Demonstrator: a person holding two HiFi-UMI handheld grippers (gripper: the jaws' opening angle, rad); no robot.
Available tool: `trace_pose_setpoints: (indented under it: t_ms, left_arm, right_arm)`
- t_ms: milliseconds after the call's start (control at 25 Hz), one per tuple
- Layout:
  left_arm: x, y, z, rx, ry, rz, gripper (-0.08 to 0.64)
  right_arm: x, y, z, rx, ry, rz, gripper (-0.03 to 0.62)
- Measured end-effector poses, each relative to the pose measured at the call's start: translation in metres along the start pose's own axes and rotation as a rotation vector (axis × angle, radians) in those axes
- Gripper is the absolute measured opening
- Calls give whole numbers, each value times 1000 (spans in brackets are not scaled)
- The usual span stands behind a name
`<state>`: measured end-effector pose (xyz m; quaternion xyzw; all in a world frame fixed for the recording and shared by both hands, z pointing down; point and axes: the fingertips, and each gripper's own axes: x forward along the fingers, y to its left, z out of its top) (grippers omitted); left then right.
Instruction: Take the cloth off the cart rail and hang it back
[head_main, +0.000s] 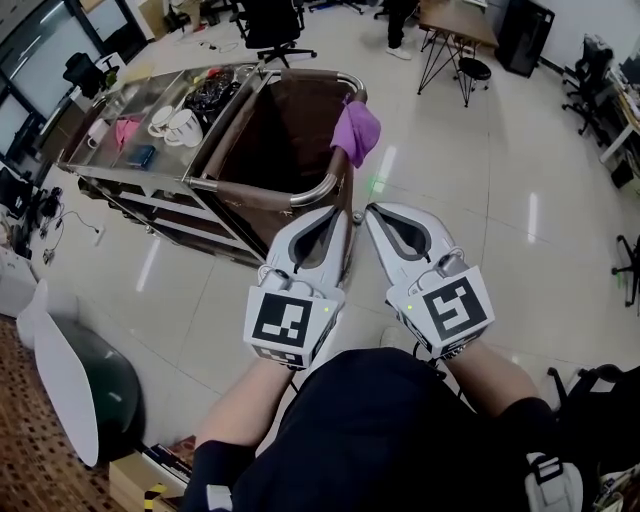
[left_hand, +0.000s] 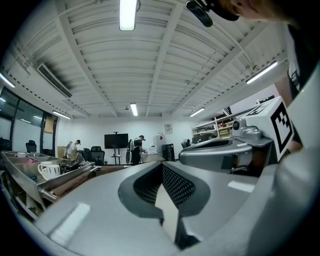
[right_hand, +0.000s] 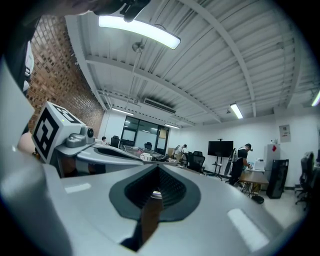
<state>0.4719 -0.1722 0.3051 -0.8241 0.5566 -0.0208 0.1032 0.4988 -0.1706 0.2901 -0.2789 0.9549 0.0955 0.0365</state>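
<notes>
A purple cloth (head_main: 355, 130) hangs over the right-hand rail of the cart's brown bag frame (head_main: 318, 190), bunched and drooping outward. Both grippers are held side by side just short of the cart's near corner, pointing at it. My left gripper (head_main: 341, 212) is shut with nothing in it, its tip over the curved near rail. Beside it, my right gripper (head_main: 371, 211) is shut and empty too, over the floor below the cloth. In the left gripper view the left gripper (left_hand: 161, 167) shows closed jaws; in the right gripper view the right gripper (right_hand: 157, 170) does too. The cloth appears in neither gripper view.
The cart's steel tray (head_main: 110, 105) holds white mugs (head_main: 180, 125), a pink rag (head_main: 127, 130) and small items. Office chairs (head_main: 272, 25), a desk (head_main: 455, 20) and a stool (head_main: 473, 70) stand beyond. A white and dark rounded object (head_main: 70, 385) lies at lower left.
</notes>
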Motion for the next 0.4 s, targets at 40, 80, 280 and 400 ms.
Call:
trace_pose_setpoints:
  t_ms: [40, 80, 280, 400]
  left_arm:
    - [-2, 0, 1, -1, -1, -2, -5]
    - [-4, 0, 3, -1, -2, -4, -5]
    - [-11, -1, 5, -12, 15, -10, -5]
    - [-13, -4, -2, -44, 57, -7, -5]
  right_arm:
    - [-1, 2, 1, 0, 1, -2, 0]
    - [-2, 5, 3, -1, 2, -4, 0]
    - [-1, 12, 6, -5, 7, -8, 0]
    - [-2, 12, 5, -9, 6, -5, 0]
